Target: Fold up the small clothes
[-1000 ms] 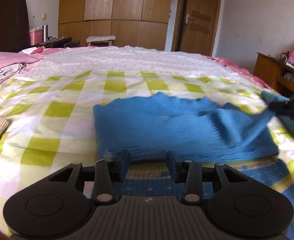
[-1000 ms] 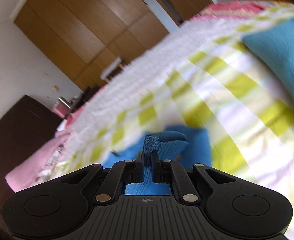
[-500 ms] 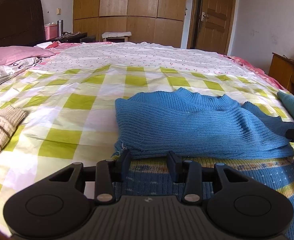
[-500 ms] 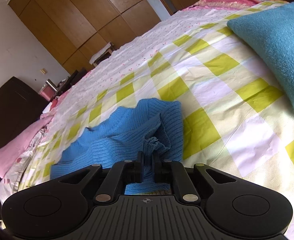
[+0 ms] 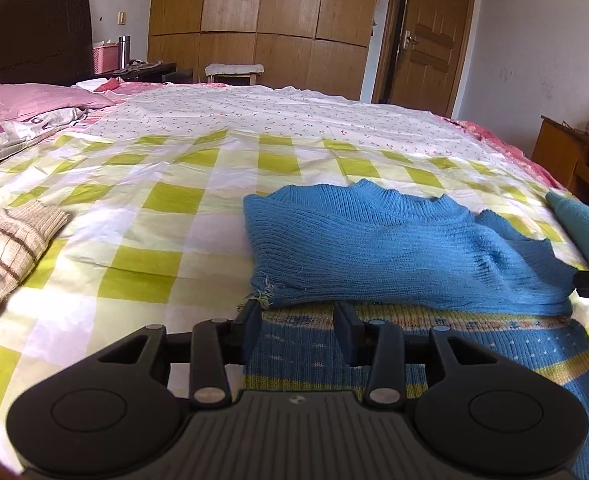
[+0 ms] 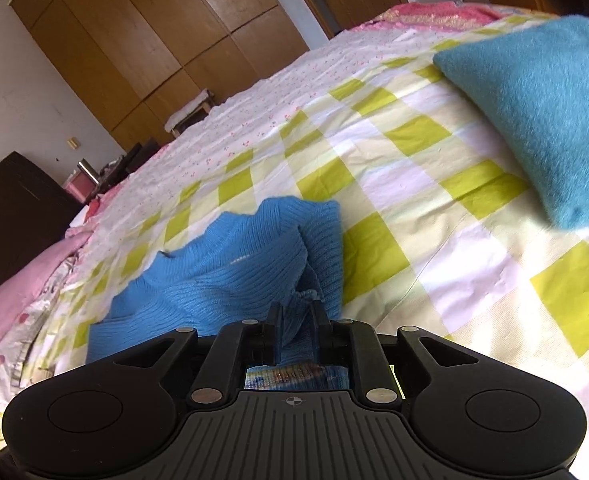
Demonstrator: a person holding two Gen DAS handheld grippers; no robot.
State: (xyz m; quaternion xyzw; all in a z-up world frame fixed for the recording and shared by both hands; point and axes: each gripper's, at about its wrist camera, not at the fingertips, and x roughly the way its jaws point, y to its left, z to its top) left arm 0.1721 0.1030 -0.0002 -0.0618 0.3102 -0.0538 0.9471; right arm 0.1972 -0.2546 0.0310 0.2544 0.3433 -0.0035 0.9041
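— While the blue sweater [image 5: 394,248] lies folded at centre frame on the checked bedsheet [image 5: 166,200], what does the left gripper [image 5: 298,320] hold?
— Nothing; jaws wide apart, over the patterned hem (lower centre).
— Right gripper [image 6: 296,320]?
— Jaws slightly parted with a bunched sweater [image 6: 230,272] fold between them; firm grip cannot be told.
— Other items?
— Teal cushion [image 6: 542,120], upper right; striped beige garment [image 5: 6,240], left edge.

Sunlit bedroom — wooden wardrobe [image 5: 262,28] along the far wall, panelled door [image 5: 426,44], perhaps a dark headboard [image 5: 30,24].
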